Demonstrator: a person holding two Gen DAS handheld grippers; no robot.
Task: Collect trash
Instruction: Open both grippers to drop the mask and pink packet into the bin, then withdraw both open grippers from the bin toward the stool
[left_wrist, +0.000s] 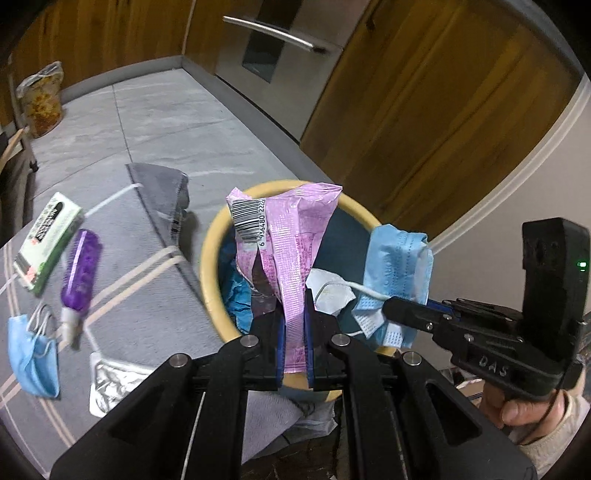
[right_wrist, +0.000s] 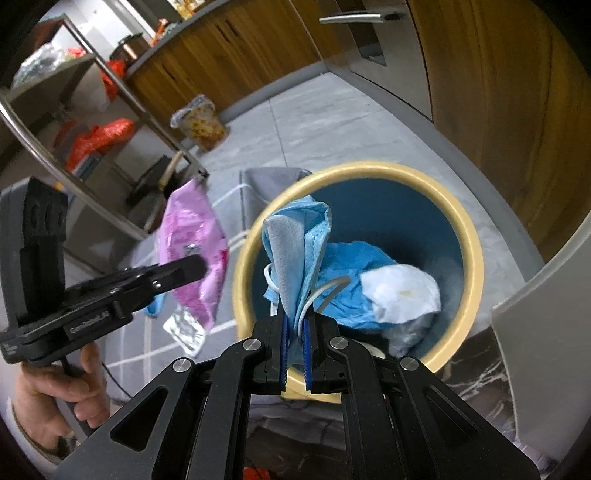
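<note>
My left gripper is shut on a pink plastic wrapper with a barcode and holds it over the near rim of a round bin with a cream rim and blue inside. My right gripper is shut on a blue face mask and holds it above the bin. The right gripper with the mask shows at the right of the left wrist view. The left gripper with the wrapper shows at the left of the right wrist view. Blue and white trash lies inside the bin.
On the grey table mat to the left lie a green-white box, a purple bottle, another blue mask, a foil blister pack and a grey cloth. A second lined bin stands on the floor near a metal rack.
</note>
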